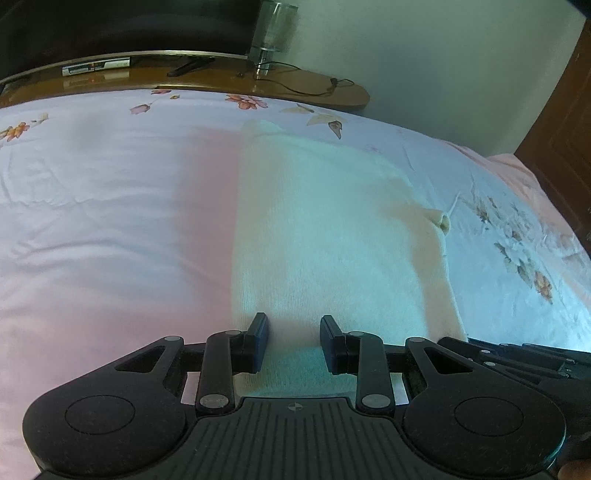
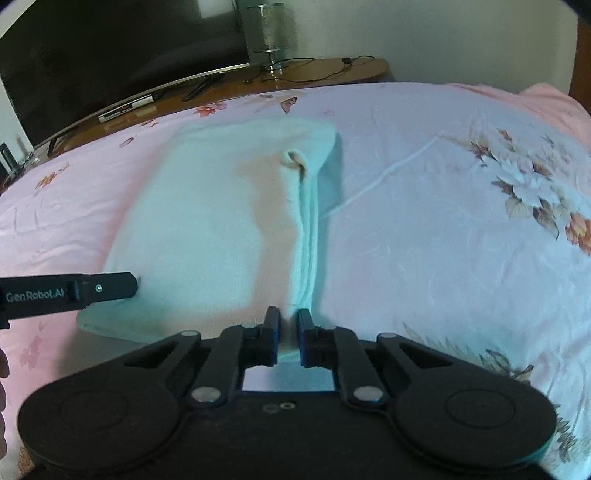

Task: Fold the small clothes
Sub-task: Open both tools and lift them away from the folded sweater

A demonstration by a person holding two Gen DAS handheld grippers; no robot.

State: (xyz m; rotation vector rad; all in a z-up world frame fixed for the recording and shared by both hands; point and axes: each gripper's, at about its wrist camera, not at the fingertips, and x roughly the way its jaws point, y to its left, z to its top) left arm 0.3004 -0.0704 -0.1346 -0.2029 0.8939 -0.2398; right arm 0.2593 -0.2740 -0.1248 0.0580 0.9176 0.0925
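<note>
A cream knit garment (image 1: 325, 229) lies folded in a long strip on the pink floral bedspread (image 1: 110, 221). My left gripper (image 1: 293, 341) is open, its fingers straddling the garment's near edge without clamping it. In the right wrist view the same garment (image 2: 207, 214) shows stacked folded layers along its right side. My right gripper (image 2: 287, 334) is shut on the garment's near right corner, with cloth pinched between the pads. The left gripper's finger (image 2: 107, 288) enters from the left, over the garment's near left part.
A wooden TV stand (image 1: 295, 85) with a dark TV (image 2: 110, 48), a set-top box (image 1: 96, 67), cables and a glass lamp (image 1: 275, 26) stands behind the bed. A wooden door (image 1: 565, 122) is at far right. A loose thread (image 2: 388, 173) lies on the bedspread.
</note>
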